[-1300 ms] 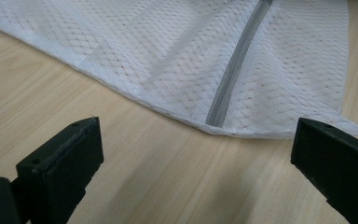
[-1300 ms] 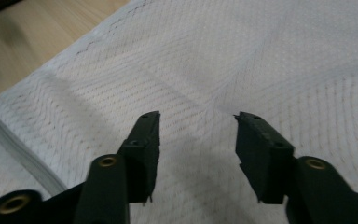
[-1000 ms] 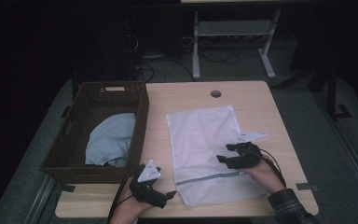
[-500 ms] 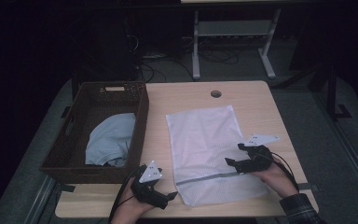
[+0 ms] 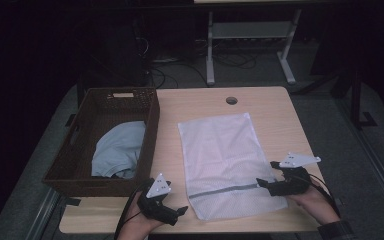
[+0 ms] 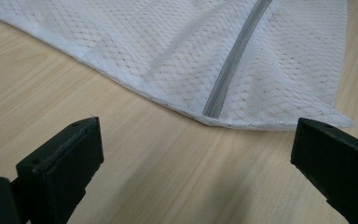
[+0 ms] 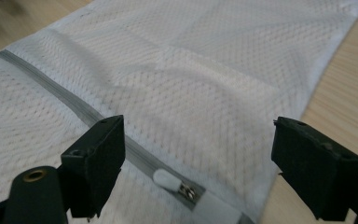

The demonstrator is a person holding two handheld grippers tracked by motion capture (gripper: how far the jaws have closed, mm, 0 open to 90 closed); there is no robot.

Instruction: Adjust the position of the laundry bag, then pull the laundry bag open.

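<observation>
High view: the mesh bag [image 5: 225, 165] lies flat on the table [image 5: 275, 110]; the right gripper [image 5: 270, 184] has slid back from over the bag to its right edge at the zipper end, readying a grab at the pull. The basket [image 5: 80, 135] with a blue cloth [image 5: 115, 152] sits left, clear of the work.

Left gripper view: left gripper [image 6: 193, 158] spread, just short of the bag's edge.

Right gripper view: jaws spread around the zipper pull [image 7: 165, 179], nothing blocking

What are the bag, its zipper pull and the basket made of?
Bag: white mesh fabric, likely synthetic; open honeycomb weave shows. Zipper pull: looks like matte white plastic on a small shiny metal slider. Basket: dark brown woven wicker or rattan-like strands, judging by its ribbed walls.
</observation>
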